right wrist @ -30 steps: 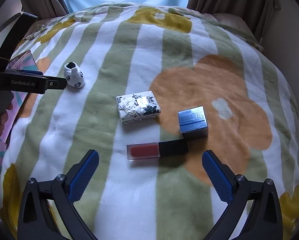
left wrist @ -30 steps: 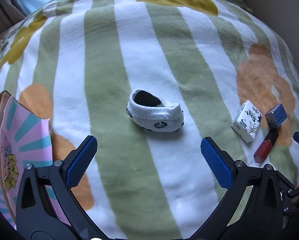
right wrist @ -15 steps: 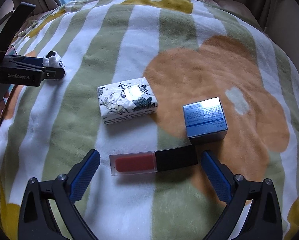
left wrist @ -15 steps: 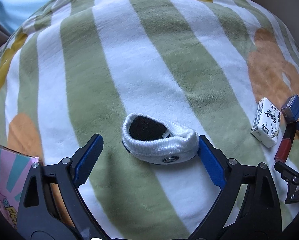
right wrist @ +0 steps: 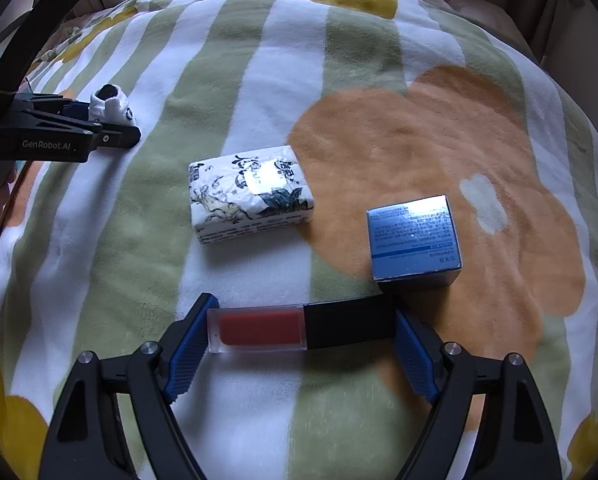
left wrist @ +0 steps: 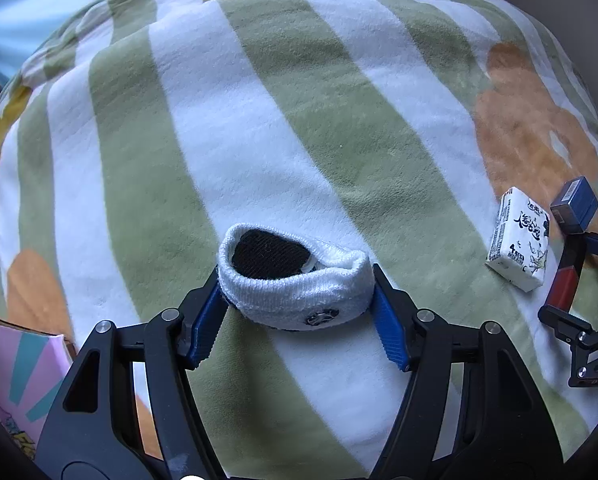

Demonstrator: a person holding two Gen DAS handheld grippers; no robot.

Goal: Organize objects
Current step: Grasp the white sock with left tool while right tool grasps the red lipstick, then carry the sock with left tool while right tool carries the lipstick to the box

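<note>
my left gripper (left wrist: 299,312) is closing, pads touching the white sock (left wrist: 295,280) on the blanket (left wrist: 259,120); my right gripper (right wrist: 303,340) is closing on the lip gloss (right wrist: 299,328); its neighbour reads "genrobot.ai"

The left gripper (left wrist: 299,312) is closing on a small white sock (left wrist: 295,284), its blue pads touching both ends. The sock lies on a striped blanket (left wrist: 259,120). A tissue pack (left wrist: 519,244) and blue box (left wrist: 575,202) sit far right.
</note>
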